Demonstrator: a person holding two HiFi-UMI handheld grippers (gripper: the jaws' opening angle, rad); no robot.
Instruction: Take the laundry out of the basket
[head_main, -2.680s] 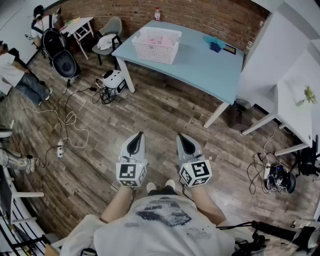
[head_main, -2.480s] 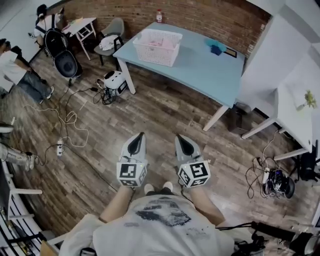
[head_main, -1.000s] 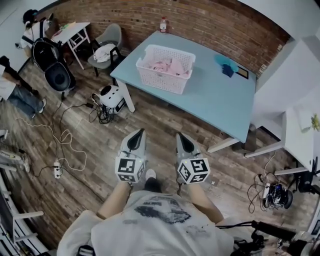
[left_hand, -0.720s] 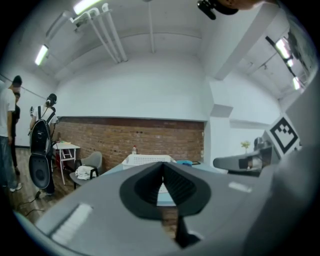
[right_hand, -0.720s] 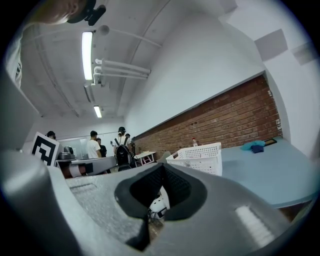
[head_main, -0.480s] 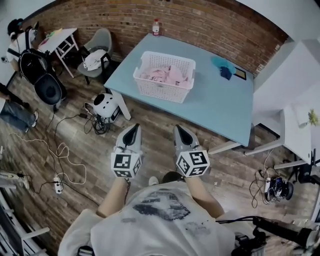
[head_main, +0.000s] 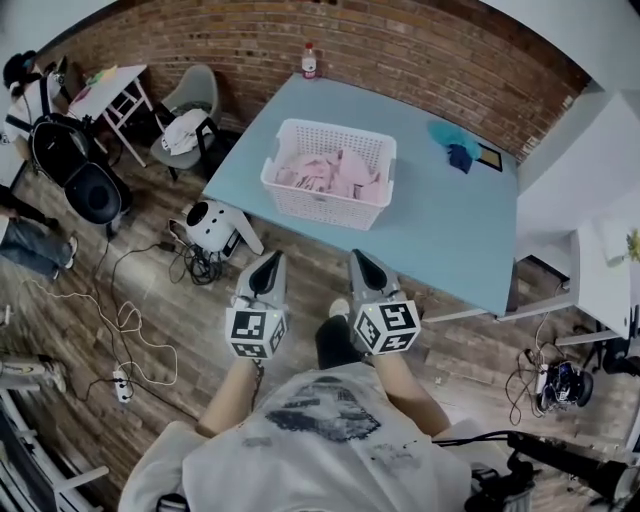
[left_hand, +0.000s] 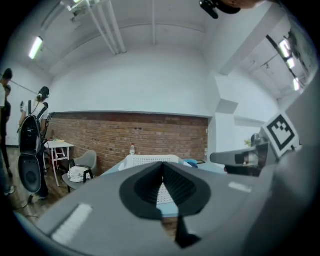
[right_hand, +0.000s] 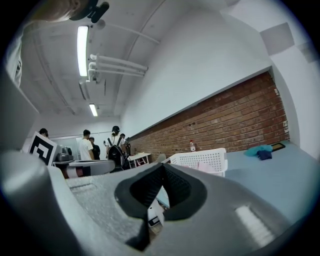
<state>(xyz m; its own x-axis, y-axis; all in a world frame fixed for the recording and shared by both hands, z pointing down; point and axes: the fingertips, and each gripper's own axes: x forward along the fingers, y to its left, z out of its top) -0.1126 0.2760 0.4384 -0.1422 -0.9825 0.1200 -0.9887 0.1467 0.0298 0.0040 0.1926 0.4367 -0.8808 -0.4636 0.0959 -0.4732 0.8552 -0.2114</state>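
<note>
Both grippers empty, jaws pressed together: left gripper (head_main: 268, 264) and right gripper (head_main: 359, 260) side by side, just short of the table (head_main: 440, 235). Only the head view shows pink laundry (head_main: 335, 172) lying inside the basket (head_main: 325, 208). Only the right gripper view shows the ceiling lights (right_hand: 82, 50). Table and basket are nearer than a second ago.

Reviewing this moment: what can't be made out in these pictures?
Head view: pink laundry lies heaped, too small to count its pieces.
Left gripper view: white lattice plastic basket is mostly hidden behind the shut left claw.
Head view: small plastic bottle, label too small to read.
</note>
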